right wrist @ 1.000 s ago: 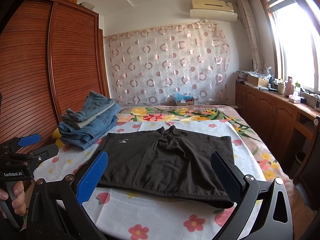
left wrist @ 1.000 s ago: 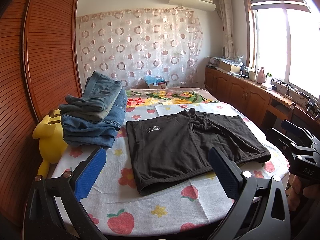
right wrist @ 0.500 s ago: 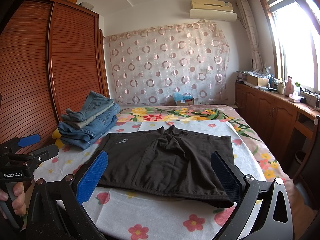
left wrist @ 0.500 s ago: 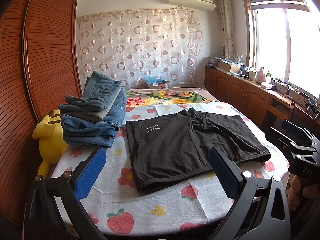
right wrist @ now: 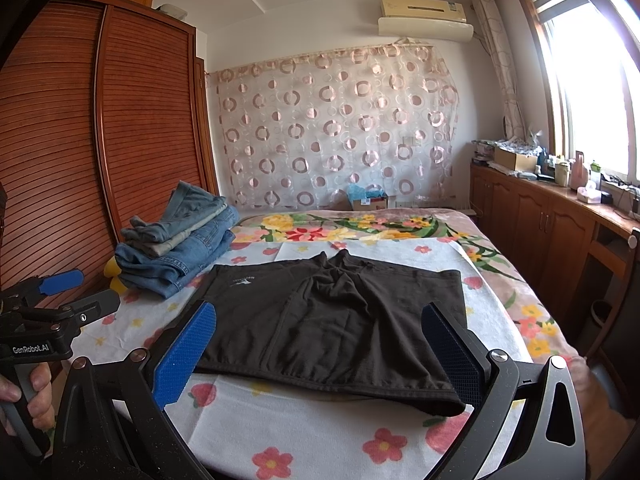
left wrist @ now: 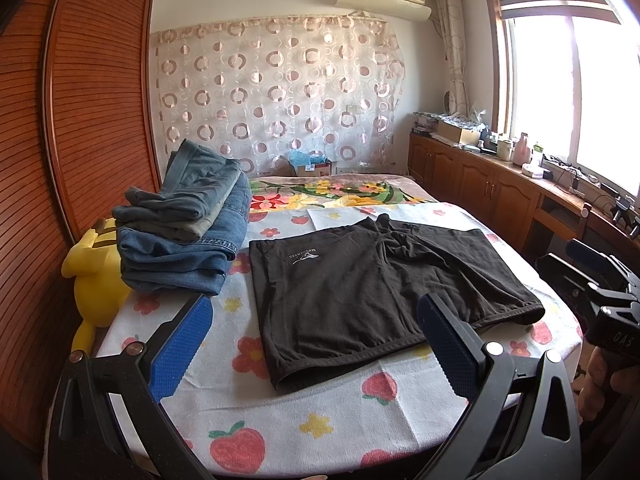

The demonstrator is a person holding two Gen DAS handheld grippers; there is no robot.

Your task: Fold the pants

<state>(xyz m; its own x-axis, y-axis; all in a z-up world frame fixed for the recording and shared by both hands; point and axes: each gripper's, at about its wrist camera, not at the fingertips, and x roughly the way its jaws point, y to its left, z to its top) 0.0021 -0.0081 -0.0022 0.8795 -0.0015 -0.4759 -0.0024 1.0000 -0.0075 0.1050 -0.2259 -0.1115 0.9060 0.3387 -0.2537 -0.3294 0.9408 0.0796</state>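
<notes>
A pair of dark brown, soft-knit shorts (left wrist: 384,292) lies spread flat on a white bedsheet printed with red strawberries and small flowers (left wrist: 320,420), roughly at the centre of the left wrist view. Its small white logo sits toward 10 o'clock on the fabric, the bunched crotch seam toward 12 o'clock, and the hemmed edges run along the near side from 6 to 3 o'clock.

The left gripper (left wrist: 312,336), black-framed with blue textured pads, is spread wide and holds nothing; its fingers hang above the near edge of the bed, framing the shorts without touching them. The right gripper (right wrist: 320,348), of the same build, is likewise spread wide and empty, with the shorts' near hem lying between its fingers in the right wrist view.

At 10 o'clock from the shorts, just beside them, a stack of folded blue denim jeans (left wrist: 180,240) rests on the sheet. Beyond the stack, at 9 o'clock, a yellow plush toy (left wrist: 96,280) leans against the slatted reddish-brown wooden wardrobe (left wrist: 80,120). At 12 o'clock hangs a sheer curtain with pink circles (left wrist: 280,92).
</notes>
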